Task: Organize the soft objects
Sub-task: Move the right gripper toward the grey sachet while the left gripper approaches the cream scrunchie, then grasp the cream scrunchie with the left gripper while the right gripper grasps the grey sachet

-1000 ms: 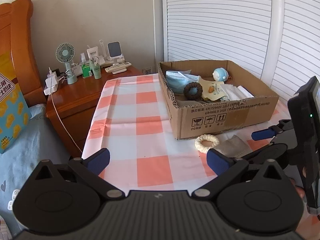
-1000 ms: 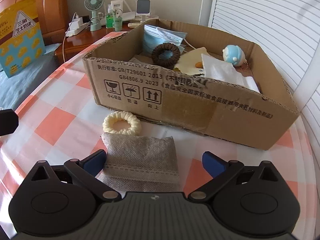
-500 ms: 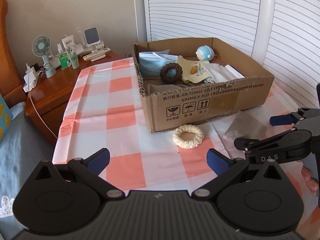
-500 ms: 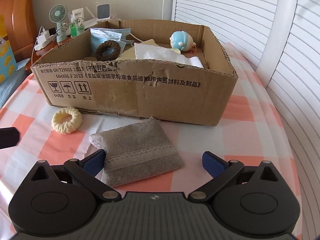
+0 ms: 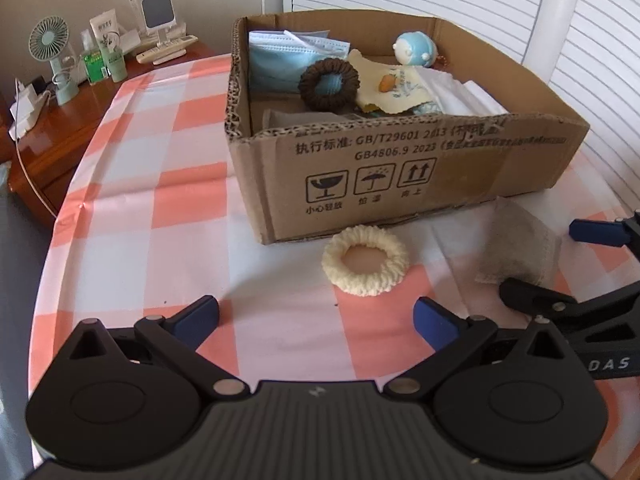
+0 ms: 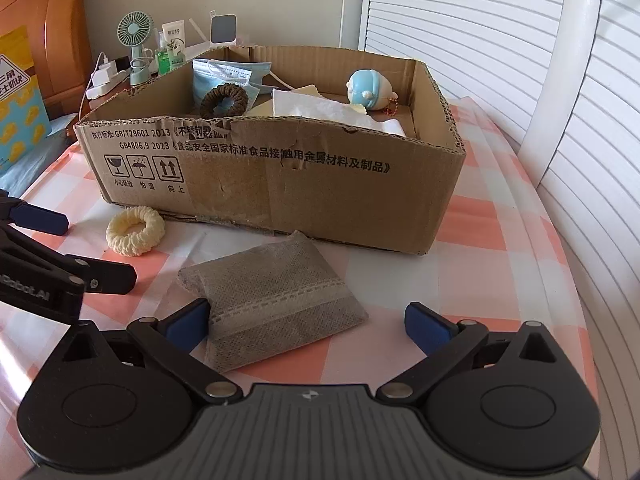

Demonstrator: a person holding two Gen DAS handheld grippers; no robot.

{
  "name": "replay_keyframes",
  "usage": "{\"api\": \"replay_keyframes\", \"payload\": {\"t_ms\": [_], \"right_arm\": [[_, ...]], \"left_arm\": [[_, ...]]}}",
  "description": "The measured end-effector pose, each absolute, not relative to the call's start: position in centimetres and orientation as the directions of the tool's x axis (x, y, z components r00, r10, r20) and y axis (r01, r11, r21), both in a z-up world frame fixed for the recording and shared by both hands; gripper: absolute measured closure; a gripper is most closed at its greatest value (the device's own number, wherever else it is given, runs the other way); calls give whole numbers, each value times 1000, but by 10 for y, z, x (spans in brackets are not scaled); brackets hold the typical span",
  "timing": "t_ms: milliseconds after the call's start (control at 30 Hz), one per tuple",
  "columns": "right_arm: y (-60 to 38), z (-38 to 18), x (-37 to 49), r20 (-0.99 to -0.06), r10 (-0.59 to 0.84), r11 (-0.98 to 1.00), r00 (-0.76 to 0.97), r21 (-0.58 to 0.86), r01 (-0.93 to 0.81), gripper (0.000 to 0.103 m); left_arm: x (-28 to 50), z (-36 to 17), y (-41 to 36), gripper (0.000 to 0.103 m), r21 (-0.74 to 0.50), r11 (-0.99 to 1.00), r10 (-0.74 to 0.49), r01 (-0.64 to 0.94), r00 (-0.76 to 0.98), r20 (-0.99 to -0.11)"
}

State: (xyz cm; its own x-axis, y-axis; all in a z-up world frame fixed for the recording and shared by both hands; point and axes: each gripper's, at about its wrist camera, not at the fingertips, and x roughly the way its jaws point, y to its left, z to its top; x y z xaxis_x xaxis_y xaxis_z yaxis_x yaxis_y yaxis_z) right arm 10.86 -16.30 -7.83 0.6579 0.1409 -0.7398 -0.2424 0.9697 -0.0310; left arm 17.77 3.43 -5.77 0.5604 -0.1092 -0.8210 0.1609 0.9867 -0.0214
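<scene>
A cream knitted ring (image 5: 365,259) (image 6: 135,230) lies on the checked tablecloth in front of the cardboard box (image 5: 460,168) (image 6: 280,184). Beside it lies a grey fabric pouch (image 6: 276,304) (image 5: 520,248). My left gripper (image 5: 316,318) is open, just short of the cream ring, with nothing between its fingers. My right gripper (image 6: 308,322) is open with the pouch partly between its fingers; the left pad touches the pouch's edge. Inside the box are a brown ring (image 5: 329,84), blue face masks (image 5: 288,56), a blue plush toy (image 6: 370,90), a white cloth (image 6: 320,110) and a yellow cloth (image 5: 394,92).
A wooden nightstand (image 5: 60,120) at the far left carries a small fan (image 5: 54,40), bottles and a charger cable. White slatted doors (image 6: 500,20) stand behind and to the right of the table. A bed headboard (image 6: 60,20) and a yellow bag (image 6: 16,92) are at the left.
Both grippers have moved closer to the table and the box. The left one has neared the cream ring; the right one has closed in around the grey pouch. Both stay open.
</scene>
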Motion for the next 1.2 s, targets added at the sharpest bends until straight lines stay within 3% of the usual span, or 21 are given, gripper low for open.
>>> {"api": "replay_keyframes", "payload": {"t_ms": [933,1000,1067,1200], "right_arm": [[-163,-81,105,-725,148,968,673,-32,-247,0],[-164,-81,105,-725,148,968,673,-33,-248,0],[-164,-81,105,-725,148,968,673,-33,-248,0],[-164,-81,104,-722,152,967,675,-32,-253,0]], "left_arm": [[171,-64,49,1,-2,996,-61,89,674,-736],[171,-64,46,6,9,993,-76,120,684,-726],[171,-63,43,23,-1,987,-113,161,690,-715],[170,-60,35,45,-1,975,-160,221,699,-697]]}}
